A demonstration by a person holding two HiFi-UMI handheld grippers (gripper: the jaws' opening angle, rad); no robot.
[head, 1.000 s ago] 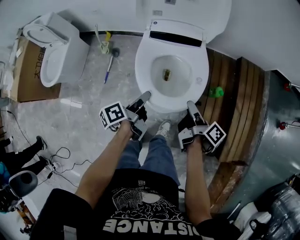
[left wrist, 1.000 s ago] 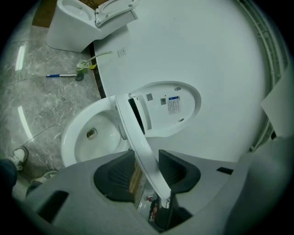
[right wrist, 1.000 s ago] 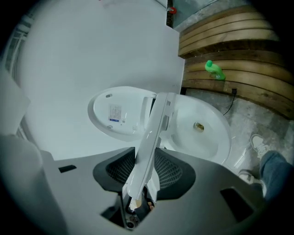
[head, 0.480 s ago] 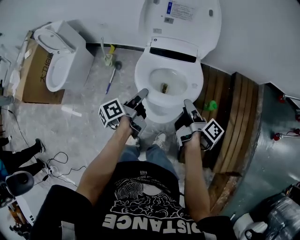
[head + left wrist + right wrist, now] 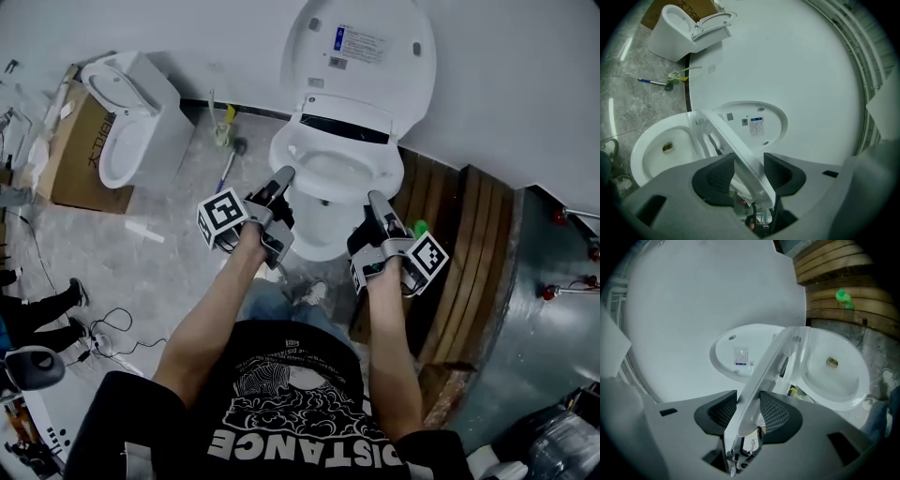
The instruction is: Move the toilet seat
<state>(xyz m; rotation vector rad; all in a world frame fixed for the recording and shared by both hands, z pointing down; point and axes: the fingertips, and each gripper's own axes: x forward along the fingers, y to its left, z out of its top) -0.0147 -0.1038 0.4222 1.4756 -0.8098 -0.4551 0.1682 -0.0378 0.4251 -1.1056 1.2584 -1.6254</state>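
Observation:
The white toilet seat [image 5: 319, 220] is tilted up off the bowl [image 5: 651, 154], hinged below the raised lid [image 5: 361, 47]. My left gripper [image 5: 281, 176] holds the seat's front rim on the left, my right gripper [image 5: 377, 202] on the right. In the left gripper view the seat's edge [image 5: 736, 150] runs slantwise between the black pads of the left gripper [image 5: 749, 161]. In the right gripper view the seat's rim [image 5: 764, 376] sits between the pads of the right gripper [image 5: 747, 399]. Both sets of jaws are opening with the rim still between them.
A second toilet [image 5: 122, 112] stands by a cardboard box [image 5: 70, 141] at the left. A toilet brush [image 5: 230, 155] lies on the floor. Wooden slats [image 5: 469, 244] and a green bottle [image 5: 419, 225] are to the right. Cables [image 5: 112, 328] trail at the lower left.
Both grippers have risen and moved toward the wall with the seat's front rim. The seat has swung up from the bowl, and the lid has come into fuller view.

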